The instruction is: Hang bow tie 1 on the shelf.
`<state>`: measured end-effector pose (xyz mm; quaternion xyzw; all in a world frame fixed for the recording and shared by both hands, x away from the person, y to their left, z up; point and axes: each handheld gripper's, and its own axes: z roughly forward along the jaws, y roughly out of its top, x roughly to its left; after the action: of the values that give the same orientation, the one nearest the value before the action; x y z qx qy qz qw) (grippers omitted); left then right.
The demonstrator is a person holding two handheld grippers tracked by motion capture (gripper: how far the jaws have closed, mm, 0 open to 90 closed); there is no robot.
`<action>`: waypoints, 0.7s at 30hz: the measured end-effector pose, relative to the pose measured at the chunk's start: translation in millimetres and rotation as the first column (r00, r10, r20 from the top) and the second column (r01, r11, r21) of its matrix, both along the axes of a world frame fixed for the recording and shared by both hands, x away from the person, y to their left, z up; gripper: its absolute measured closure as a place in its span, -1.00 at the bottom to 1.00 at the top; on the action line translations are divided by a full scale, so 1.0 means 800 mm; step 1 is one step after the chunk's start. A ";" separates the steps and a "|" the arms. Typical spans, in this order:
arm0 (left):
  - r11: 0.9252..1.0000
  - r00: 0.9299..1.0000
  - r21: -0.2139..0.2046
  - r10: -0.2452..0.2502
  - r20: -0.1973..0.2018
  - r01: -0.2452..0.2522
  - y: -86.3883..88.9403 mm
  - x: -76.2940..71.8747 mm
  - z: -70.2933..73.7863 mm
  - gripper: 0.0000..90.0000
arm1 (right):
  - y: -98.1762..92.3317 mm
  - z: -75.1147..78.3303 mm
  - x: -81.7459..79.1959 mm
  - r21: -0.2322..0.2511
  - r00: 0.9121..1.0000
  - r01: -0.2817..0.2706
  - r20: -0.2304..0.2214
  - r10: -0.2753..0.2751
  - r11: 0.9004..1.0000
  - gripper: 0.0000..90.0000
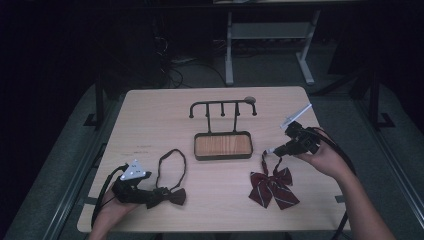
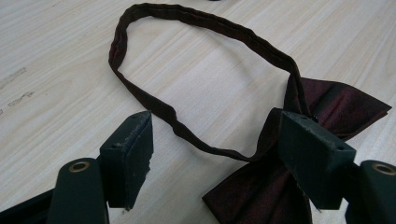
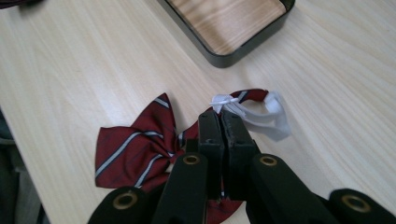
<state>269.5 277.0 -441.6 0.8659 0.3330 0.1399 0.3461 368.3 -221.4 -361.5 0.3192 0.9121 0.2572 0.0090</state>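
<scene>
Jaws of the right gripper (image 3: pixel 220 119) are pressed together on the white strap (image 3: pixel 261 116) of the striped red bow tie (image 3: pixel 135 147); we see the pads clamped on the strap where it joins the tie's red band. In the high view we find this gripper (image 1: pixel 274 149) raised at the table's right side, the strap drawn up to it and the striped bow (image 1: pixel 272 186) lying flat on the wooden table (image 1: pixel 150 115) below and in front of the hand. Just beyond the tie we note the dark tray (image 1: pixel 223 146) with its wood-grain floor and the hook rack (image 1: pixel 222 106) standing behind it.

The left gripper (image 2: pixel 215 158) is released, its jaws wide apart. We see the dark maroon bow tie (image 2: pixel 299 186) between them, the right jaw at the bow and the neck loop (image 2: pixel 187 56) stretched out ahead on the table. We cannot tell whether that jaw touches the cloth.
</scene>
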 end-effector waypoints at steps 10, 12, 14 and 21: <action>1.000 1.000 0.004 -0.003 0.001 0.003 0.000 0.000 0.000 -0.39 | 0.003 0.025 -0.007 0.034 0.999 -0.037 0.016 0.036 0.999 0.95; 1.000 1.000 0.005 -0.004 0.002 0.004 0.000 0.000 0.000 -0.39 | 0.005 0.031 -0.009 0.046 0.999 -0.046 0.019 0.045 0.998 0.95; 1.000 1.000 0.005 -0.006 0.004 0.006 0.000 0.000 0.000 -0.39 | 0.006 0.038 -0.010 0.045 0.998 -0.056 0.029 0.055 0.997 0.95; 1.000 1.000 0.004 -0.005 0.004 0.005 0.000 0.000 -0.001 -0.39 | 0.012 0.058 -0.015 0.041 0.996 -0.082 0.043 0.081 0.996 0.95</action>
<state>269.8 276.7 -442.1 0.8671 0.3300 0.1414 0.3453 356.1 -212.1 -315.4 0.2764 0.9183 0.2832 0.0107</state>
